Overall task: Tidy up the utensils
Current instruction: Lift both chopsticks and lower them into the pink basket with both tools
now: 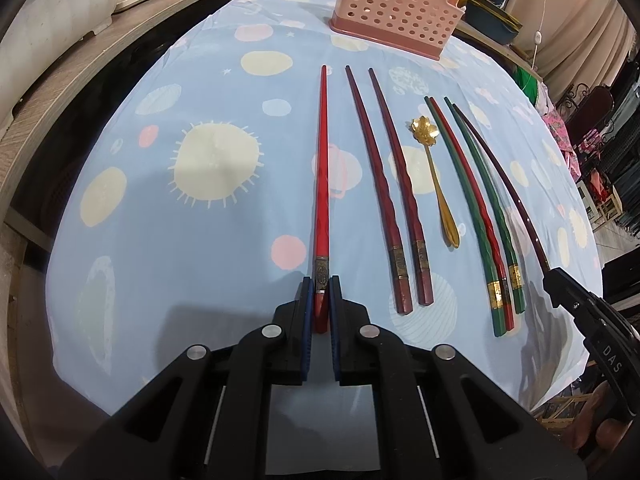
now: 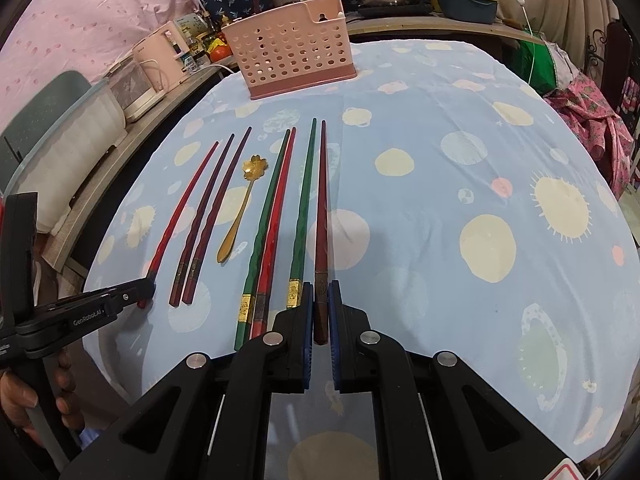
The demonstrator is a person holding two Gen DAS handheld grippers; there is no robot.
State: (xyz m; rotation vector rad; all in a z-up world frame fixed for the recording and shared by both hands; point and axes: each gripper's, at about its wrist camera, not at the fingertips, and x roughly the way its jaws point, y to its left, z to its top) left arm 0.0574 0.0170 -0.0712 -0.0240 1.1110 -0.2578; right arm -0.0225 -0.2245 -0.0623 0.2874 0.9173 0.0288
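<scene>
Chopsticks lie in a row on the blue tablecloth (image 1: 208, 240), a gold spoon (image 1: 434, 176) among them. Your left gripper (image 1: 320, 300) pinches the near end of the leftmost red chopstick (image 1: 322, 184); your right gripper (image 2: 320, 304) pinches the rightmost dark red chopstick (image 2: 321, 216). Both grasps look set; next, lift each toward the far pink perforated holder (image 2: 292, 60)

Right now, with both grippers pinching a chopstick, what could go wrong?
Each is gripped only at its thick end, so the bright red chopstick in the left gripper and the dark brown chopstick in the right gripper might swing or slip. The brown one lies against a green chopstick, which might get dragged.
</scene>
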